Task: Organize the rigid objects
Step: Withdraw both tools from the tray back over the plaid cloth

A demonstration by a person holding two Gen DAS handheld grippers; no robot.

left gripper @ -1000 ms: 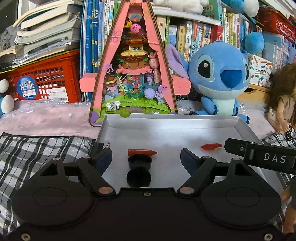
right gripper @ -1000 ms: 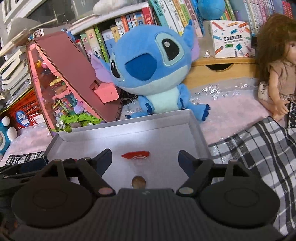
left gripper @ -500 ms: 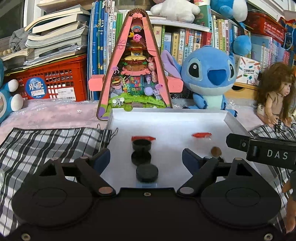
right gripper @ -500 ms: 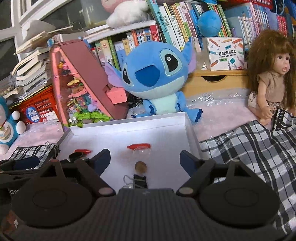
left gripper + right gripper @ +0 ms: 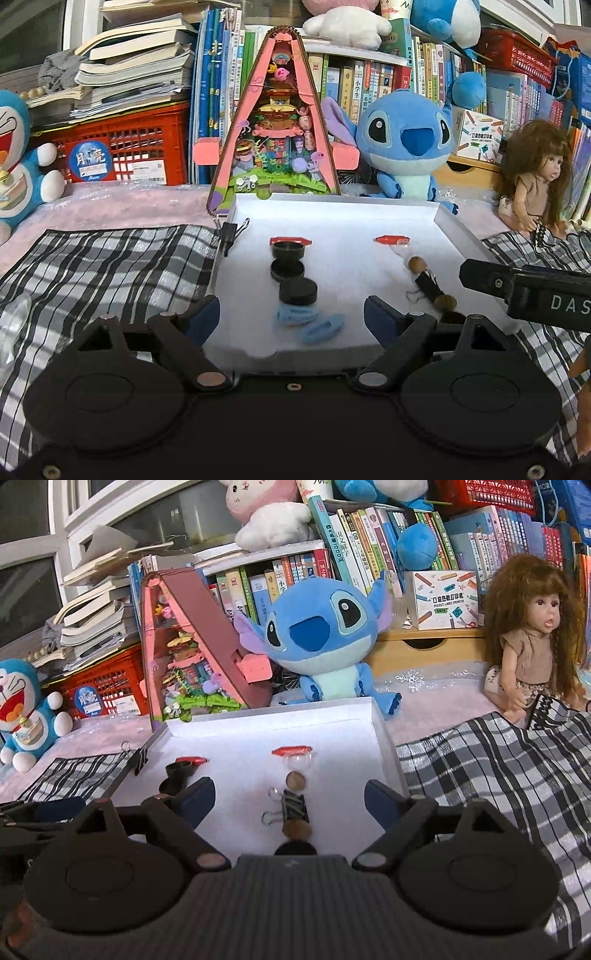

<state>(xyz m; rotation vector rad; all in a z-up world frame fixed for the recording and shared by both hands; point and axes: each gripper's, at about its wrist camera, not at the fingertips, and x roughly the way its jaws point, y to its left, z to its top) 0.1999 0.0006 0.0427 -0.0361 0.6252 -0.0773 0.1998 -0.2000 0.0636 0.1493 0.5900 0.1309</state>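
Here, 2 columns laid out in a white tray (image 5: pixel 448 225), running away from both grippers. Left column: 3 black discs (image 5: pixel 297 290), then 2 blue clips (image 5: pixel 295 316) nearest the near edge, all headed by a red marker (image 5: pixel 290 240). Right column: a clear ring (image 5: pixel 298 763) under its own red marker (image 5: pixel 291 751), a brown bead (image 5: pixel 296 780), a binder clip (image 5: pixel 293 806), a second bead (image 5: pixel 296 829), a black disc (image 5: pixel 295 848) at the near end.

Left gripper (image 5: pixel 291 314) spread wide, holding nothing, centred on the blue clips just ahead of its tips. Right gripper (image 5: pixel 290 794) likewise wide and empty, straddling the binder clip, whose long axis runs along the column, straight ahead between the fingers.

Likely nearly sorted; each column nearer its own gripper, so no crossing needed. One more binder clip (image 5: pixel 229 234) perched on the tray's left wall, nearer the left gripper, possibly the next pick, though hard to say.

Black discs matte and squat; beads round, prone to rolling.
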